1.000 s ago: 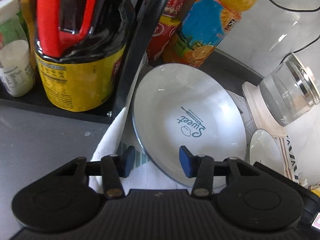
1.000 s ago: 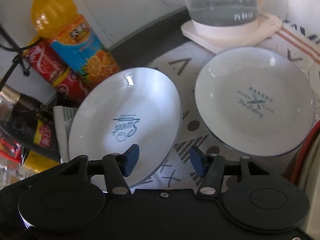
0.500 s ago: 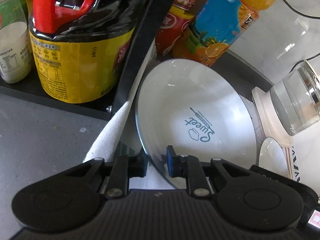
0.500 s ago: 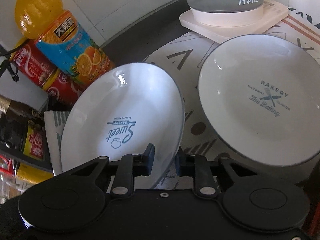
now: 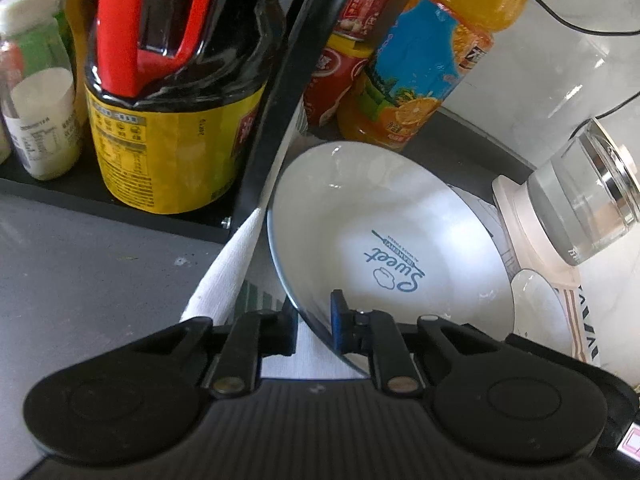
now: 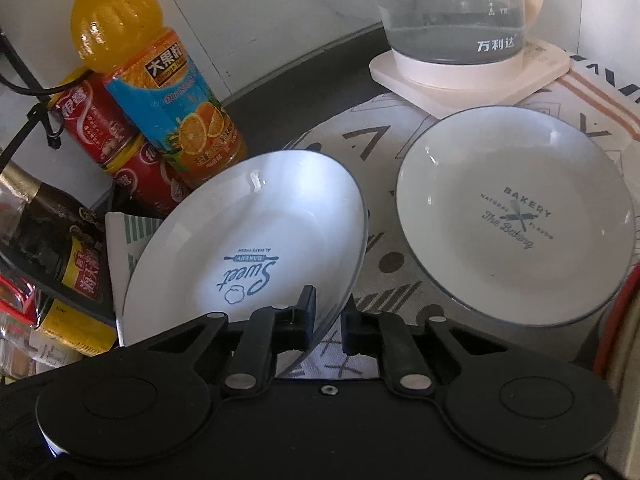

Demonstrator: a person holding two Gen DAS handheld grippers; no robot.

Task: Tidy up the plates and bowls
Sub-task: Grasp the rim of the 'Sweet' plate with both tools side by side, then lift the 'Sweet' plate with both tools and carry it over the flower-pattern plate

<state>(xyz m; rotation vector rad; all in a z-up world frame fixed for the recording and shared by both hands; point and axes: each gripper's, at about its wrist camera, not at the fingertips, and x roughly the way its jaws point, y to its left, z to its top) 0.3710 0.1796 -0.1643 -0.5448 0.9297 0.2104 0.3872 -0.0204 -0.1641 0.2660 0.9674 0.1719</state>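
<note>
A white plate printed "Sweet" [image 5: 384, 236] is tilted above the patterned cloth, held from two sides. My left gripper [image 5: 314, 318] is shut on its near rim in the left wrist view. My right gripper [image 6: 330, 316] is shut on the rim of the same "Sweet" plate [image 6: 248, 240] in the right wrist view. A second white plate printed "Bakery" [image 6: 516, 240] lies flat on the cloth to the right; a part of it shows in the left wrist view [image 5: 536, 304].
A glass kettle [image 6: 456, 12] stands on a cream base behind the Bakery plate. An orange juice bottle [image 6: 156, 92] and red cans [image 6: 96, 120] stand at the back left. A black rack with a large soy sauce jug [image 5: 172, 80] is left of the plate.
Both grippers closed on the rim of the Sweet plate. The plate then rose a little and tilted.
</note>
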